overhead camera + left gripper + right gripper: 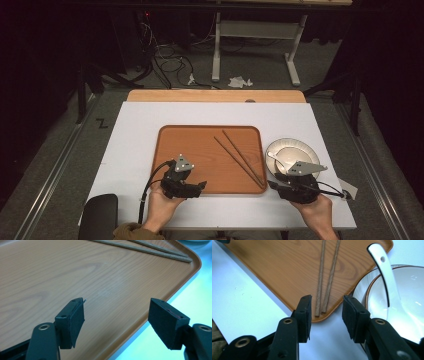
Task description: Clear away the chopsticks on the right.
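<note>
Chopsticks [324,277]: lying side by side, slim brown wood, pointing at the tray's [200,137] near-right corner.
Right gripper [325,312]: gaping empty, facing their tips.
Left gripper [116,315]: gaping wide, empty.

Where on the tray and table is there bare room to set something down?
The tray is bare across its left and middle, bordered on the right by the chopsticks. The white table is bare left of the tray and along the far edge. The right side is crowded: bowl, spoon and right gripper.
</note>
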Demonstrator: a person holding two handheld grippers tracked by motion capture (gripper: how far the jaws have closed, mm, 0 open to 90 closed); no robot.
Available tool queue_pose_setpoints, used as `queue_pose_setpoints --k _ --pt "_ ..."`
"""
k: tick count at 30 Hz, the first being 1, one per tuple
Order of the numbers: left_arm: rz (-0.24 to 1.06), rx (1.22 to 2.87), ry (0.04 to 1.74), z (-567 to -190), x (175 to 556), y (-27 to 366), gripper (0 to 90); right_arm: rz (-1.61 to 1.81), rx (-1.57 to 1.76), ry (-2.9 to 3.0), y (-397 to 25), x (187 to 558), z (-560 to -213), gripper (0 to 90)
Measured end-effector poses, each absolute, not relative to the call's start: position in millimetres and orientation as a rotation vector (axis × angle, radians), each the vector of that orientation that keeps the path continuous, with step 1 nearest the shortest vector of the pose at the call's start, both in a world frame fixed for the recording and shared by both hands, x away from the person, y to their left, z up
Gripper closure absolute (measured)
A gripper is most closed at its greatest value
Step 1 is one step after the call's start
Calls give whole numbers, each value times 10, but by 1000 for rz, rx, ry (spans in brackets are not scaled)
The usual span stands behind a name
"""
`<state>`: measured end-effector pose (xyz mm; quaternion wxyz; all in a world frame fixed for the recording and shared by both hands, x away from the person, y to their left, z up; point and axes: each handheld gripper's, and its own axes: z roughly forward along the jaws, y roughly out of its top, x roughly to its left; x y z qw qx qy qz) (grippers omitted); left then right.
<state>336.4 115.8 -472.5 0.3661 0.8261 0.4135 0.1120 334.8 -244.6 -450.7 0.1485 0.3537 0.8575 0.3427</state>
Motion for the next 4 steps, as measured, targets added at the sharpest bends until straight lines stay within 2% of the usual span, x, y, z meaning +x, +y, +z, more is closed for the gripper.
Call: queue_pose_setpoints --k 4 --pt "287 2119 1063 -4729 3373 1141 292 986 1001 2473 -2439 3334 -4525 576"
